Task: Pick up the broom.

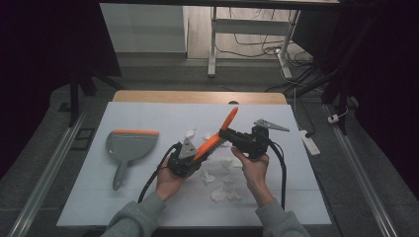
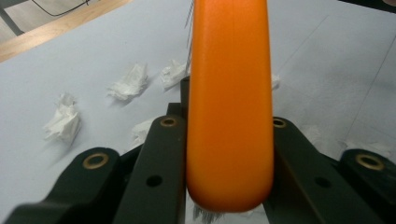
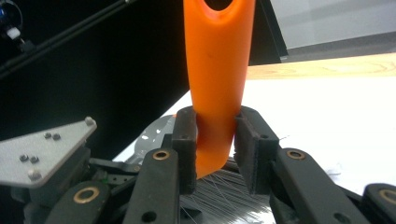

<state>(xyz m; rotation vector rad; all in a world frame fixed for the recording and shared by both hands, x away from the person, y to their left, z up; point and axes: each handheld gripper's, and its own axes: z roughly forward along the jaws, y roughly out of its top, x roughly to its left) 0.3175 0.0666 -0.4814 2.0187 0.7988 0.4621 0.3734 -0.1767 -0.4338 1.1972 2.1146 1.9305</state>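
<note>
Orange brush (image 1: 216,136), plastic handle, held clear of the desk (image 1: 276,197) between both tools, slanting from low near the left hand up toward the far edge in the high view. Left tool (image 1: 190,157): jaws clamped on the brush handle; in the left gripper view the handle (image 2: 229,107) rises between the two black jaws, both pressed against its sides, with a few bristles visible just below its rounded end. Right tool (image 1: 228,136): also clenched on the same brush; in the right gripper view its pads (image 3: 186,140) grip the narrower part of the handle (image 3: 217,70), and a fan of pale bristles (image 3: 224,189) shows beneath. The hole at the handle's far end shows at the top of that view. Crumpled white paper scraps (image 1: 217,177) lie scattered on the white desk surface, beneath and around the two tools; several show in the left gripper view (image 2: 128,83). Grey dustpan (image 1: 129,148) with an orange front edge lies flat on the desk, well to the left of the left tool, handle pointing toward the person. Both hands grip the tool bodies; grey sleeves (image 1: 138,217) enter from the near edge.
</note>
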